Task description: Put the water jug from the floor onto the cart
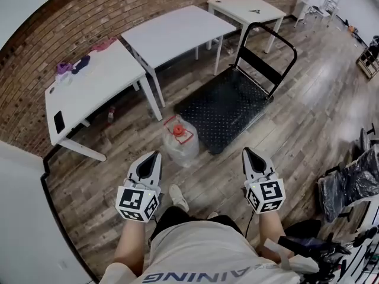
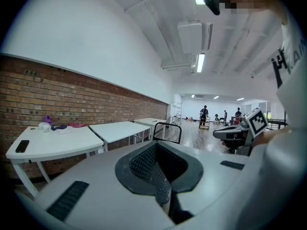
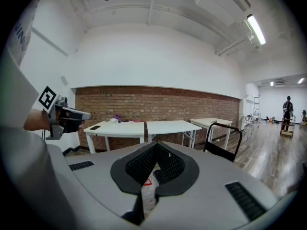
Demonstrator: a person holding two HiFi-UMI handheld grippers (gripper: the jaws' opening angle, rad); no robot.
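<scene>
A clear water jug with a red cap stands on the wooden floor, touching the near left corner of the black flat cart. The cart's upright handle is at its far end. My left gripper is held just near and left of the jug, jaws together with nothing between them. My right gripper is off to the jug's right, near the cart's front edge, also shut and empty. In the right gripper view a strip of the jug shows low behind the closed jaws. The left gripper view shows only the cart's handle.
Three white tables stand along the brick wall beyond the jug and cart. A phone and purple items lie on the left one. A dark chair sits at the right. My shoe is just behind the jug.
</scene>
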